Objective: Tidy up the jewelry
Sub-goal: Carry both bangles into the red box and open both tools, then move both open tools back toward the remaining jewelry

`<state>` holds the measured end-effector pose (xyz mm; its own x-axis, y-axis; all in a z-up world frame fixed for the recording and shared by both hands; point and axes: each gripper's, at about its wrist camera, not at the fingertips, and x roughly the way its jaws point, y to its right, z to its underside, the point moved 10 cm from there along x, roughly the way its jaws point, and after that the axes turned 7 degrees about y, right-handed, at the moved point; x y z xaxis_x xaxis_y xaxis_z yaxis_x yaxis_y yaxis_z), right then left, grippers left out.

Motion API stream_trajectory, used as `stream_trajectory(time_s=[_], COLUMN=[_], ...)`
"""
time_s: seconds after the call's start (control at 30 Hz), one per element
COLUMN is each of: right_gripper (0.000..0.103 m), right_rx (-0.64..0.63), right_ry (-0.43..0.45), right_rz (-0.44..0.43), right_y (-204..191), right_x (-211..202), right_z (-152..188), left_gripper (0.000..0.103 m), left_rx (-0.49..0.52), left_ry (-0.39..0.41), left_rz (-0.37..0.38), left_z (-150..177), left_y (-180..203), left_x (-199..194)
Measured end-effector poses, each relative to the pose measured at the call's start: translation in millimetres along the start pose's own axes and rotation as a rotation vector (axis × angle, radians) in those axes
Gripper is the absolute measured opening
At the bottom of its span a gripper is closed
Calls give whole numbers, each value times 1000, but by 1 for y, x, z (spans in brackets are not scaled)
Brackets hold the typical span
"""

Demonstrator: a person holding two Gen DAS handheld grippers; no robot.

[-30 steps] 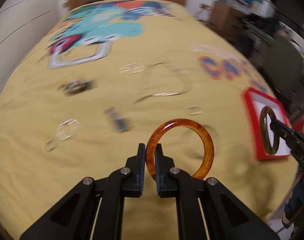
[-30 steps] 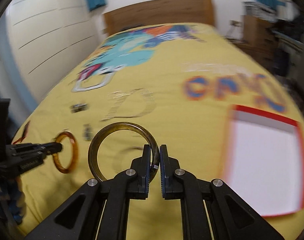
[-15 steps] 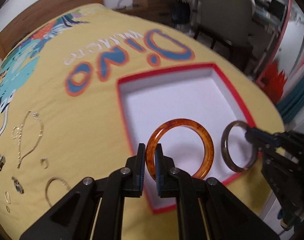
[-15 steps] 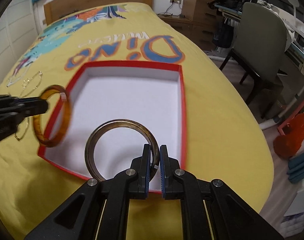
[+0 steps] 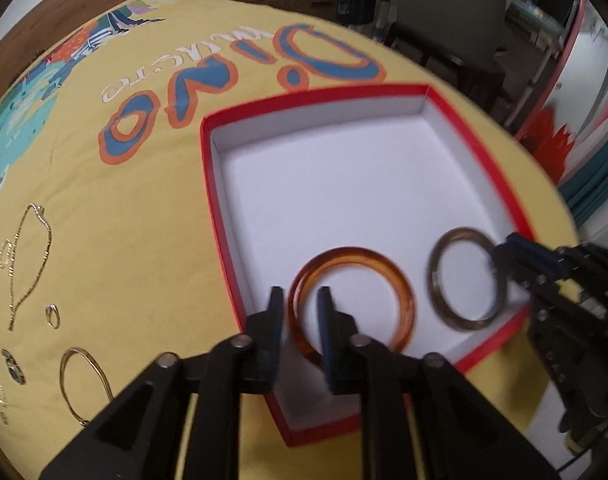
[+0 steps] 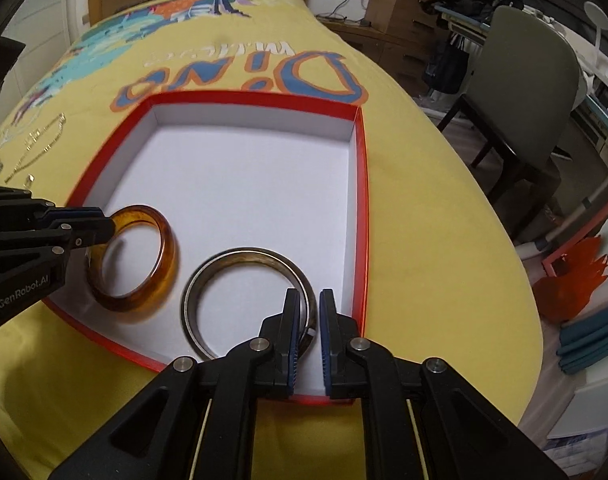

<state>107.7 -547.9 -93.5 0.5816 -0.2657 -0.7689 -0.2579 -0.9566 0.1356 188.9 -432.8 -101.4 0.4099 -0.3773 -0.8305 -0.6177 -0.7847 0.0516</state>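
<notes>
An open red box (image 5: 224, 200) with a white inside lies on the yellow bedspread; it also shows in the right wrist view (image 6: 361, 184). My left gripper (image 5: 300, 312) has parted jaws straddling the rim of an amber bangle (image 5: 399, 292), which lies tilted in the box near its front edge (image 6: 166, 248). My right gripper (image 6: 305, 320) has slightly parted jaws around the rim of a dark brown bangle (image 6: 240, 254), also in the box, right of the amber one (image 5: 439, 280).
Loose jewelry lies on the bedspread left of the box: a gold chain (image 5: 32, 256), a thin gold hoop (image 5: 82, 380), a small ring (image 5: 52, 314) and small pieces. A grey chair (image 6: 519, 60) and an orange bag (image 6: 575, 276) stand right of the bed.
Both grippers swung from the loose jewelry over to the box and lowered their bangles into it. Both pairs of jaws have parted from shut; the bangles now sit loose between them.
</notes>
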Motion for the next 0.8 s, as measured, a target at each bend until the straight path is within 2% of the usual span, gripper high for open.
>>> stream_trajectory(time_s=[0.03, 0.07, 0.1, 0.2, 0.3, 0.4, 0.53, 0.67, 0.8], right_gripper=[13, 24, 28, 28, 28, 28, 28, 28, 28], right_rx=[5, 11, 19, 63, 80, 74, 42, 7, -23], right_ry=[8, 23, 38, 104, 160, 209, 225, 200, 156], right_rz=[-3, 0, 5, -6, -45, -119, -225, -321, -379], right_y=[0, 1, 2, 2, -14, -52, -112, -173, -221], right_x=[-3, -9, -15, -41, -64, -86, -99, -97, -86], right_z=[-1, -3, -5, -18, -31, -42, -48, -44, -36], left_gripper=[25, 26, 27, 27, 27, 27, 27, 27, 27], left_rx=[-1, -2, -9, -63, -103, -140, -216, -324, -424], left_ry=[13, 39, 59, 88, 100, 87, 76, 70, 51], left_rz=[-1, -4, -1, 13, -19, -62, -146, -227, -326], left_z=[-1, -3, -3, 2, 23, 51, 99, 145, 187], left_y=[-1, -4, -7, -28, -65, -108, -181, -254, -329], left_x=[-5, -15, -24, -48, -73, -90, -114, -135, -151])
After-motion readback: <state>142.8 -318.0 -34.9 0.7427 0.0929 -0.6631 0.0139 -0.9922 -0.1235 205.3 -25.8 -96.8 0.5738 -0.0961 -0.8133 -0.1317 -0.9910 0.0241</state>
